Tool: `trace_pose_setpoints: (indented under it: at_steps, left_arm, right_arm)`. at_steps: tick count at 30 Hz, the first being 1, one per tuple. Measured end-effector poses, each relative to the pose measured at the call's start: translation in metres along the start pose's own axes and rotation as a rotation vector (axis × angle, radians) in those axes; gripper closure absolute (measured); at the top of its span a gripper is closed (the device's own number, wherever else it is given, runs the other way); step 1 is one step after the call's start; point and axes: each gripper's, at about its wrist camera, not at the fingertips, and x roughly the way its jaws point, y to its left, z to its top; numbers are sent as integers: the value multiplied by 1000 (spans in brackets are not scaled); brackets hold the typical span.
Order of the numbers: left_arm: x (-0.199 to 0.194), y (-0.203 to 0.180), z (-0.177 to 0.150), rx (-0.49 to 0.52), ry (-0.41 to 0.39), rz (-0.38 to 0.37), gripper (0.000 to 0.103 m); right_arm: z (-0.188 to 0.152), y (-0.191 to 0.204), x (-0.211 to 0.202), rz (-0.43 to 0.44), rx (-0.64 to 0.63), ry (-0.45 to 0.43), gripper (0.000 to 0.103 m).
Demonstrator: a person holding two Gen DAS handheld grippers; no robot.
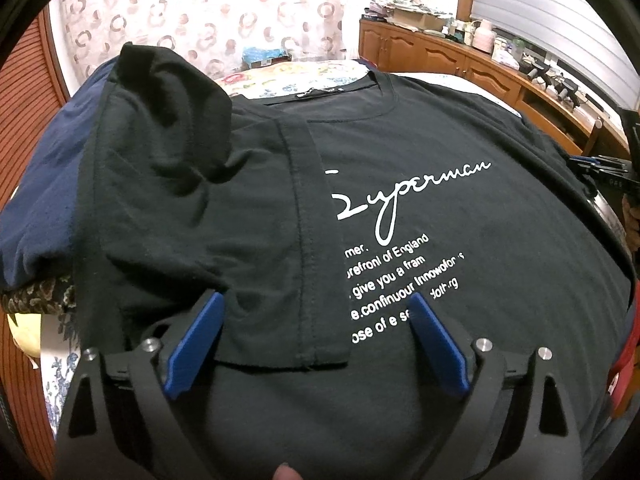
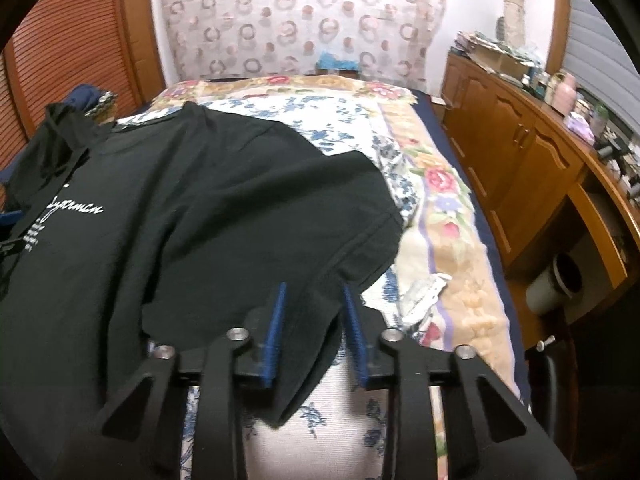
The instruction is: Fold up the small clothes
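A black T-shirt (image 1: 460, 216) with white "Superman" print lies flat on the bed. Its left side and sleeve (image 1: 192, 184) are folded over onto the chest, covering part of the print. My left gripper (image 1: 318, 300) is open just above the shirt, its blue fingers astride the folded flap's lower end. In the right wrist view the same shirt (image 2: 208, 216) spreads left, with its right sleeve (image 2: 360, 216) lying out flat. My right gripper (image 2: 314, 292) is open, its narrow gap straddling the shirt's side edge below the armpit. It also shows in the left wrist view (image 1: 600, 164).
The floral bedspread (image 2: 440, 216) covers the bed. A navy garment (image 1: 44, 184) lies left of the shirt. A wooden cabinet (image 2: 520, 160) with clutter on top runs along the right wall. A louvred wooden door (image 2: 68, 40) stands at left, a patterned curtain (image 2: 296, 12) behind.
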Motion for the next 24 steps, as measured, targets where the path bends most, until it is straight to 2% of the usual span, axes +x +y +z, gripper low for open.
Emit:
trace_pose_setpoints:
  at_steps: [6,13,17,24]
  left_arm:
    - [1,0,1,-11,6,4,6]
    - [2,1,0,-17,6,2,5]
    - [-1,3,-1,-27,-4,8,5]
    - [-27,16,0,-87,-139,38,5]
  right_arm:
    - [5,5,-1,3,-29,-8,99]
    - [45,31,-30,48,-70,-134,100]
    - [70,68,-38,106,-132,-178,100]
    - [83,140,-27,287,-214,-155,99]
